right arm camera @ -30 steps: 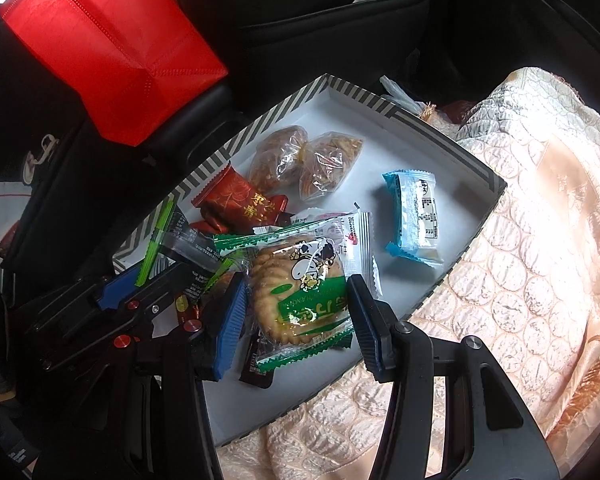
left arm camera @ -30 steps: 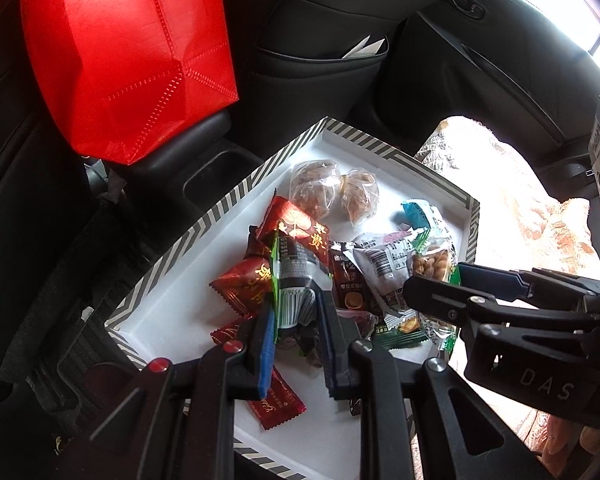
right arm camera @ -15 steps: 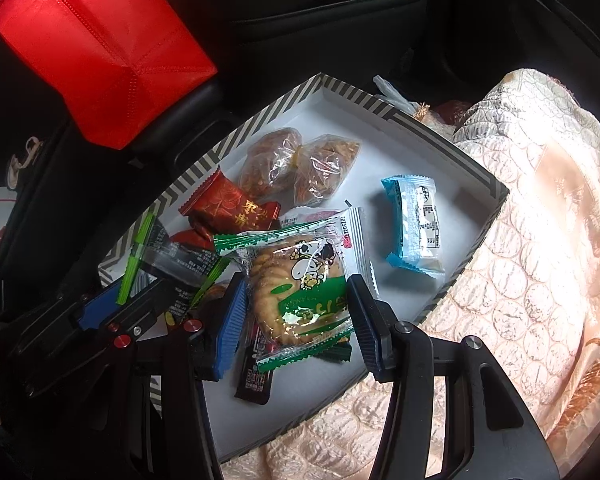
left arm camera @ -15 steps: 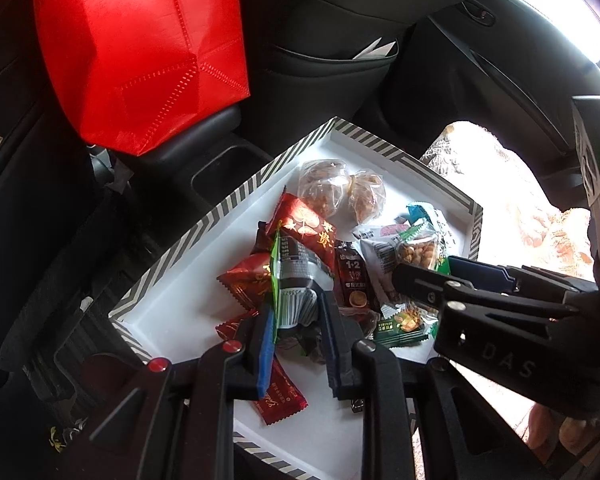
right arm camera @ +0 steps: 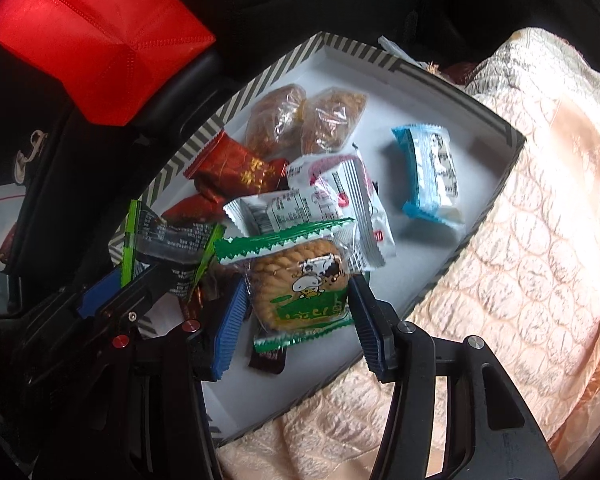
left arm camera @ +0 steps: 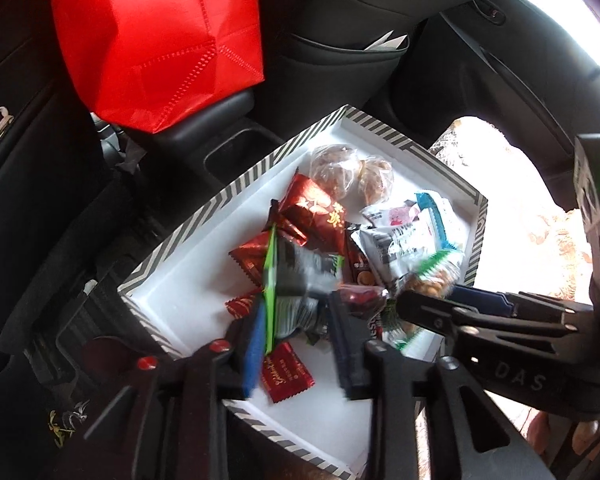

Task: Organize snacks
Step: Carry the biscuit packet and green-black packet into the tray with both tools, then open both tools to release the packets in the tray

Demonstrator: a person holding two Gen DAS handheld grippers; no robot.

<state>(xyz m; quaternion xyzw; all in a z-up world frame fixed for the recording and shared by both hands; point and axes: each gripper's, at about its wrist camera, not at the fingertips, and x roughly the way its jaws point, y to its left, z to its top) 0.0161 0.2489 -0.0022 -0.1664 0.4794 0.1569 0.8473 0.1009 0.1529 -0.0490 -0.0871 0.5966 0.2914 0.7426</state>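
Green-edged cookie pack (right arm camera: 300,284) sits pinched in the right tongs (right arm camera: 298,312) over the striped tray (right arm camera: 496,200), while the left tongs (left arm camera: 300,320) are opening around a dark packet (left arm camera: 300,276).

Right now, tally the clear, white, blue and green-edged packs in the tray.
Clear packs: 2
White packs: 2
Blue pack: 1
Green-edged cookie pack: 1
Green-edged black pack: 1
Total: 7
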